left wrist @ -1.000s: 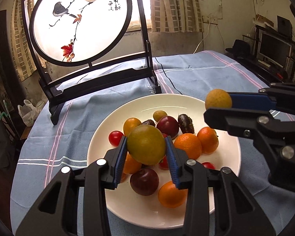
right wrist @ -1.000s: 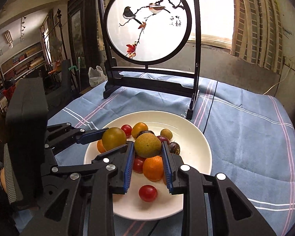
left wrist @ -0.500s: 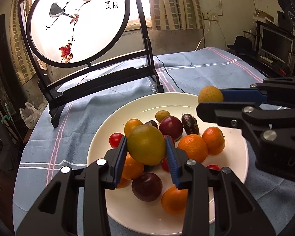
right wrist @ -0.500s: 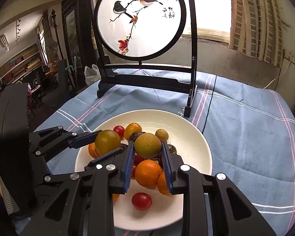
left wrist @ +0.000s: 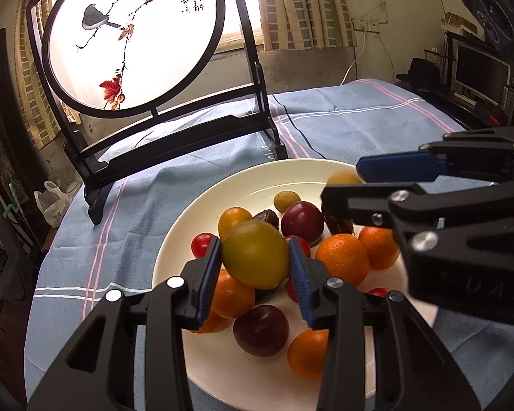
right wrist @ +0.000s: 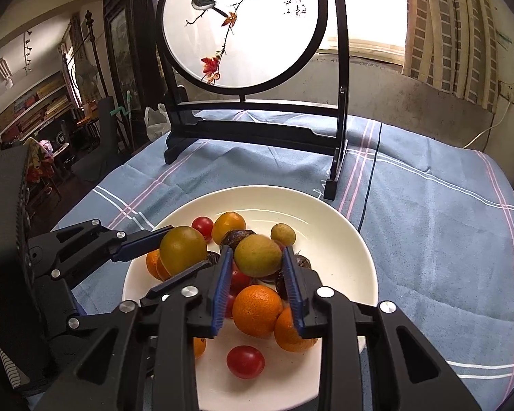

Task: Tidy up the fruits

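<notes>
Left wrist view: left tongs (left wrist: 255,260) over the white plate (left wrist: 202,212), jaws opening, a yellow-green fruit (left wrist: 255,258) between the blue pads; the right pad looks just clear of it, left-side contact I cannot tell. Right wrist view: right tongs (right wrist: 258,267) also opening, pads apart from the olive-yellow fruit (right wrist: 258,255), which sits above the pile of oranges (right wrist: 257,310) and plums.

Risk (judgement): both fruits are released onto a heap, not onto bare plate. Round on round, they may roll, knock the cherry tomato (right wrist: 245,361), or run over the shallow rim onto the blue cloth (right wrist: 428,226) of the desk.

Orientation: both fruits nearly round; the yellow-green one slightly longer across the jaws. No stem end visible.
</notes>
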